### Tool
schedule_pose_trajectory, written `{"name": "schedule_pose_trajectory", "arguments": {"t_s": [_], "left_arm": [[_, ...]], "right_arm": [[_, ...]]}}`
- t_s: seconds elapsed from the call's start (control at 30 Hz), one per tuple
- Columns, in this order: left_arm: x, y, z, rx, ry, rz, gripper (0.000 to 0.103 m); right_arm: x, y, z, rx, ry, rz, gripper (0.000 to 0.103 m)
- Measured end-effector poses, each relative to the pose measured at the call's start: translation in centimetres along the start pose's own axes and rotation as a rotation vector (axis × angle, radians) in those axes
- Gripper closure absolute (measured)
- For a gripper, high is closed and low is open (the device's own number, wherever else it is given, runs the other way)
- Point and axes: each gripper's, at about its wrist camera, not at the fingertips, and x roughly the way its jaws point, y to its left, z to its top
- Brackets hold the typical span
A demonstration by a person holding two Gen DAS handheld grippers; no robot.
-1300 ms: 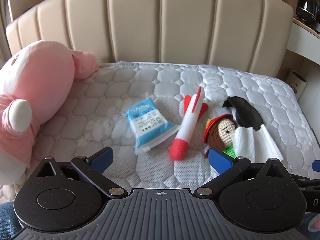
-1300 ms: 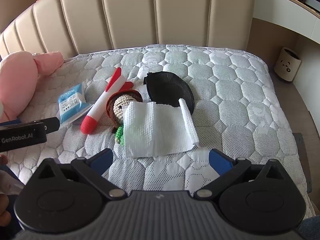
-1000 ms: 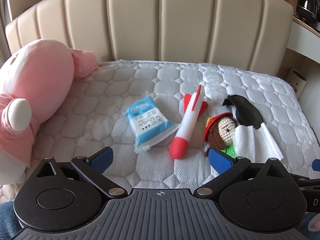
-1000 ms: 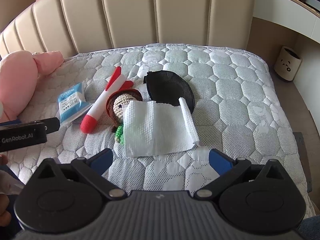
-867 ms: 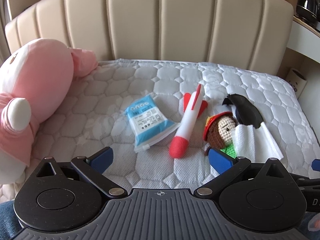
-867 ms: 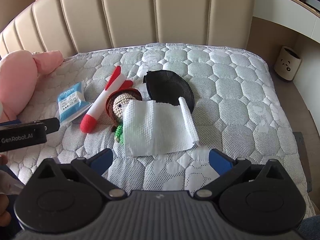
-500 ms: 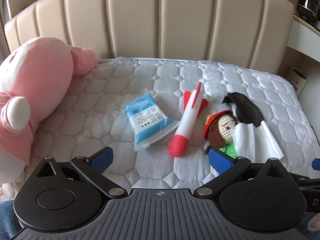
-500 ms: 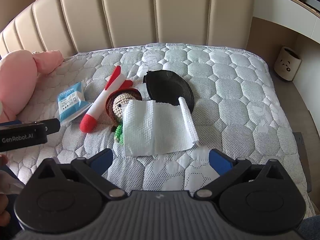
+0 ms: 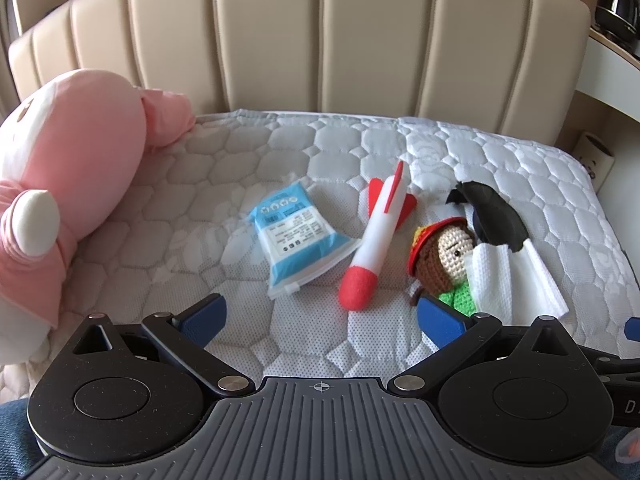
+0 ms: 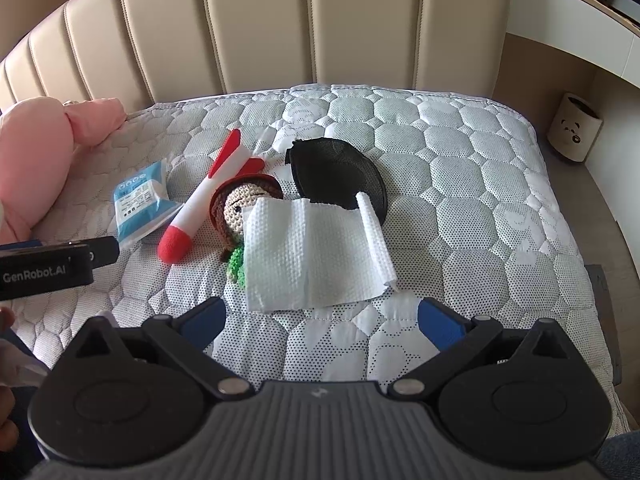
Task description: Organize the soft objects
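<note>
On the quilted white mattress (image 9: pixel 304 160) lie a blue tissue pack (image 9: pixel 294 236), a white-and-red foam rocket (image 9: pixel 374 246) and a crochet doll (image 9: pixel 442 258) with a red hat. A white paper towel (image 10: pixel 314 258) covers the doll's body (image 10: pixel 236 264), and a black mesh piece (image 10: pixel 338 174) lies behind it. A big pink plush (image 9: pixel 68 184) rests at the left. My left gripper (image 9: pixel 320 320) hovers open in front of the pack and rocket. My right gripper (image 10: pixel 320 318) hangs open just before the towel's near edge. Neither holds anything.
A beige padded headboard (image 9: pixel 320 48) stands behind the mattress. A small panda-print bin (image 10: pixel 574 132) sits on the floor at the right, beside a white desk edge (image 10: pixel 580 36). The left gripper's body (image 10: pixel 48 266) shows at the left of the right wrist view.
Both views have crept slightly forward towards the objects. Nothing on the mattress has moved and both grippers stay open.
</note>
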Motion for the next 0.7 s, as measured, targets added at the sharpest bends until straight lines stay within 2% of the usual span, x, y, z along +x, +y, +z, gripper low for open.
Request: {"name": "schedule_pose_trajectory", "arguments": {"t_s": [0.4, 0.7], "left_arm": [[0.24, 0.1, 0.06, -0.001, 0.021, 0.007, 0.0], [0.36, -0.07, -0.02, 0.009, 0.032, 0.007, 0.0]], "right_arm": [[0.28, -0.15, 0.09, 0.013, 0.0, -0.025, 0.0], [0.41, -0.08, 0.32, 0.023, -0.004, -0.012, 0.0]]}}
